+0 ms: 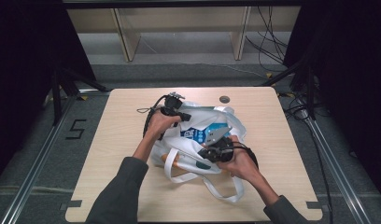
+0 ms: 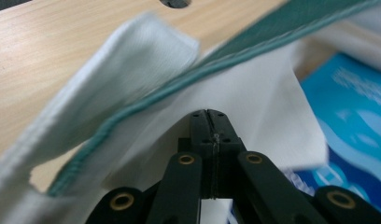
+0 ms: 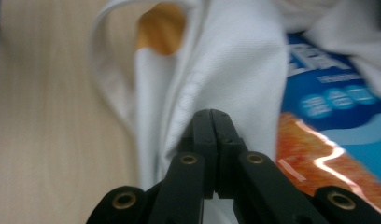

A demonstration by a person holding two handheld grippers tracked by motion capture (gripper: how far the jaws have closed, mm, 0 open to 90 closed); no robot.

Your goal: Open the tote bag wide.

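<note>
Nearest, two straps [image 1: 216, 184] of the white tote bag [image 1: 191, 151] are seen trailing toward the person's edge of the counter [image 1: 114, 140]. At the bag's near right rim, the right hand-held gripper [image 1: 212, 153] is clamped shut on a fold of white cloth; at the far left rim, the left hand-held gripper [image 1: 178, 112] is likewise closed on the fabric beside the green-edged hem [image 2: 226, 60]. Between them the mouth is held apart along a near-right to far-left line. Inside, one blue packet [image 1: 198, 133] and one orange packet [image 3: 328, 168] can be counted (another orange item shows through a gap). Each hand-held gripper is already at its own rim.
</note>
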